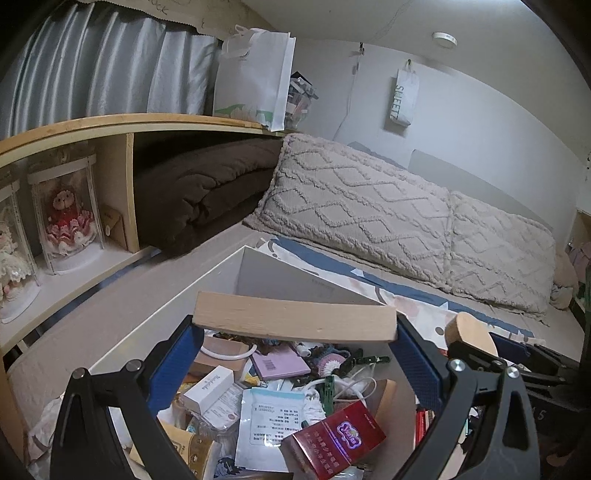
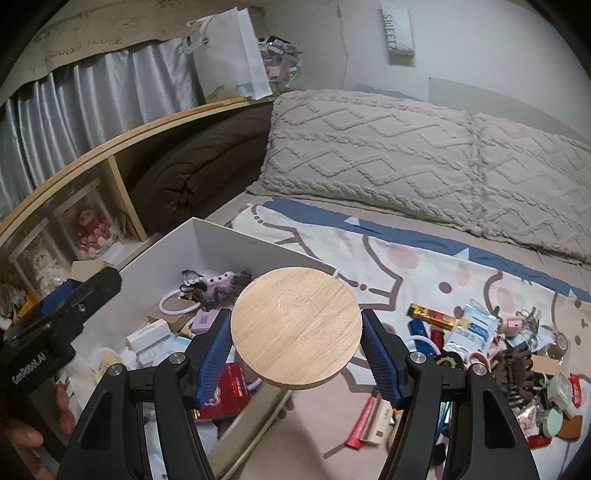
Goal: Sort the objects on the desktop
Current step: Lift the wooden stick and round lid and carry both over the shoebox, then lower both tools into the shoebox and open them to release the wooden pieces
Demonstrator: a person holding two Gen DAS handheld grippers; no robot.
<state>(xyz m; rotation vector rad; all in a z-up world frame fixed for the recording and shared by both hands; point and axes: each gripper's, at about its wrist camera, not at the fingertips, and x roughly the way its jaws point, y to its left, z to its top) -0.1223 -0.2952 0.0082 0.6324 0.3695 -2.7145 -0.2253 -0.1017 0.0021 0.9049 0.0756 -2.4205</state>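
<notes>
A bed (image 2: 424, 236) with a cartoon-print sheet and two tufted beige pillows (image 2: 406, 147) fills the room, a wooden shelf (image 1: 110, 125) running along at 10 o'clock. The left hand-held gripper (image 1: 295, 350) is closed on the ends of a wood block (image 1: 295, 317), held over an open white box (image 1: 236, 280) crammed with small items, a red carton (image 1: 332, 443) at 6 o'clock among them. The right hand-held gripper (image 2: 295, 350) clamps a round wood disc (image 2: 295, 328) by its edges, above the box's right wall. Only the right view shows the loose pile (image 2: 498, 354) on the sheet at 3 o'clock; only the left shows the block. A wall bag (image 2: 397, 29) reads "SWEET", the curtain trim (image 2: 88, 44) "GOOD LUCK", and the left tool body (image 2: 40, 354) "GenRobot.AI".
</notes>
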